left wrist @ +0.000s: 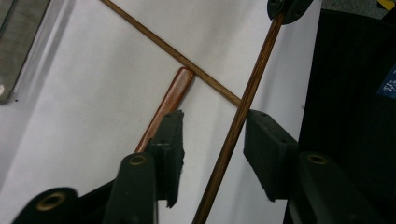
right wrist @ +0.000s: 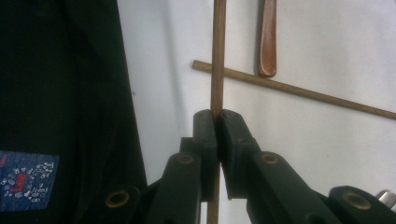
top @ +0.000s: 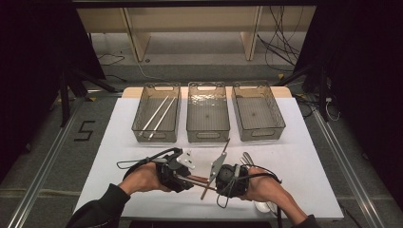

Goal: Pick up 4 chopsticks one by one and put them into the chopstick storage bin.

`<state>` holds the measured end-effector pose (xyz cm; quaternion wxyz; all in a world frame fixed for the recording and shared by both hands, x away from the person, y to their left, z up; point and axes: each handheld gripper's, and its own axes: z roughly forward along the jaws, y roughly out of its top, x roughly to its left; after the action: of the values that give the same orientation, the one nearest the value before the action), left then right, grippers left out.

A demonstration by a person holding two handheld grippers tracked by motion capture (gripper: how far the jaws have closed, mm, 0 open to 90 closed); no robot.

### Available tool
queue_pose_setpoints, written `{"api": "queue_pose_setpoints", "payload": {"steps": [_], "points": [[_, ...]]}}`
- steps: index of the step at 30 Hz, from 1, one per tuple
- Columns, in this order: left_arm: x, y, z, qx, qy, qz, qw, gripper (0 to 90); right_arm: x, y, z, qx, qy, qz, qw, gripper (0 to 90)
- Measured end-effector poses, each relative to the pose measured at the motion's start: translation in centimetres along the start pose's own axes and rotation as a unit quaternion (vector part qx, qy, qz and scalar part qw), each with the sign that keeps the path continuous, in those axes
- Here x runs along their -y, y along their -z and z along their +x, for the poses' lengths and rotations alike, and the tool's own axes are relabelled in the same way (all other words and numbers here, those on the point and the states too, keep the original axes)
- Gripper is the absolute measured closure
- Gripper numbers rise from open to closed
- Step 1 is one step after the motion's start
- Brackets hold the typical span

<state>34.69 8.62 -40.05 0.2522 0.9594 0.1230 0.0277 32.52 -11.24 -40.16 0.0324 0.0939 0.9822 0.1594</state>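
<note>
Right gripper view: right gripper (right wrist: 217, 122) clenches a thin, stiff chopstick (right wrist: 218, 56) mid-shaft; left gripper (left wrist: 212, 140) straddles it, unclamped.

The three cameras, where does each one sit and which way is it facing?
High view: above the person's side, facing forward and down on the table and three bins; both forearms enter from below.
Left gripper view: on the left gripper, looking along its jaws, which flank a wooden chopstick.
Right gripper view: on the right gripper, clamping that chopstick.
Shared: both gripper views show the second chopstick lying flat.
</note>
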Motion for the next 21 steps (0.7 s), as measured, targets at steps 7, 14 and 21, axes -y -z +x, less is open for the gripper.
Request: {"api": "queue_pose_setpoints", "payload": {"steps": [7,14,21], "points": [[0.0,0.0,-0.4,0.017,-0.024,0.003,0.9996,73.2,0.1,0.1,0.1,-0.001,0.002,-0.002,1.0000,85.7],[0.2,-0.1,-0.8,0.064,-0.036,-0.006,0.9973,82.4,0.4,0.5,-0.1,0.004,0.016,-0.003,0.9999,81.4],[0.7,0.5,-0.5,0.053,-0.020,-0.016,0.9983,85.0,1.4,1.9,-1.2,0.016,-0.042,-0.027,0.9986,64.9]]}}
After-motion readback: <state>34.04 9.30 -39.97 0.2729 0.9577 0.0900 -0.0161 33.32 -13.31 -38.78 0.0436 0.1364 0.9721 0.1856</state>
